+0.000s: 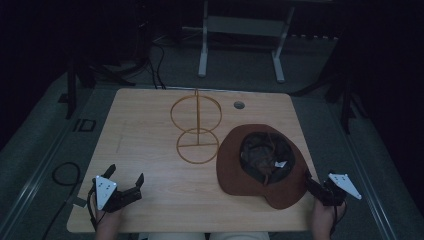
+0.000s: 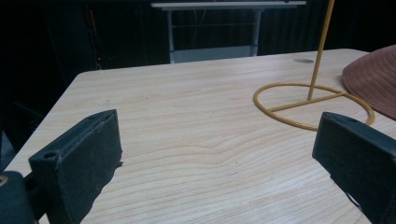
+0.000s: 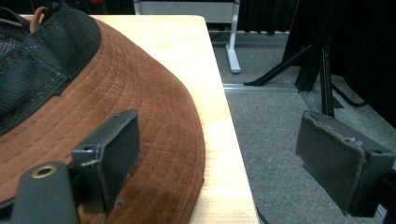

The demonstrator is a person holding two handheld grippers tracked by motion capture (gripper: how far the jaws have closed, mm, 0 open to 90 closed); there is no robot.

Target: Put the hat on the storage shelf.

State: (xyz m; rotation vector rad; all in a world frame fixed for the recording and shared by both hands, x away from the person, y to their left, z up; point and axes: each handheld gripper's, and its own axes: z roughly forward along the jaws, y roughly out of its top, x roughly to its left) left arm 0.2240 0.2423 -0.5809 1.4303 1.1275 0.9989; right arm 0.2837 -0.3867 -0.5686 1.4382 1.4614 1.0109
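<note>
Brown brimmed hat (image 1: 235,165) lying crown-down on the right half of the wooden table (image 1: 150,145), its dark mesh-lined opening facing up; the oval brim runs with its long axis from the middle of the table toward the near right corner, where it reaches the table edge. A small white label (image 1: 280,163) sits inside the lining; its writing is too small to read. Yellow wire stand (image 1: 196,129), with 2 rings on 1 upright rod, stands just left of the hat. Left claw (image 1: 125,180) rests at the near left, jaws apart, holding nothing. Right claw (image 1: 311,181) sits at the brim's near right edge, jaws apart, 1 over the brim and 1 beyond the table edge.
</note>
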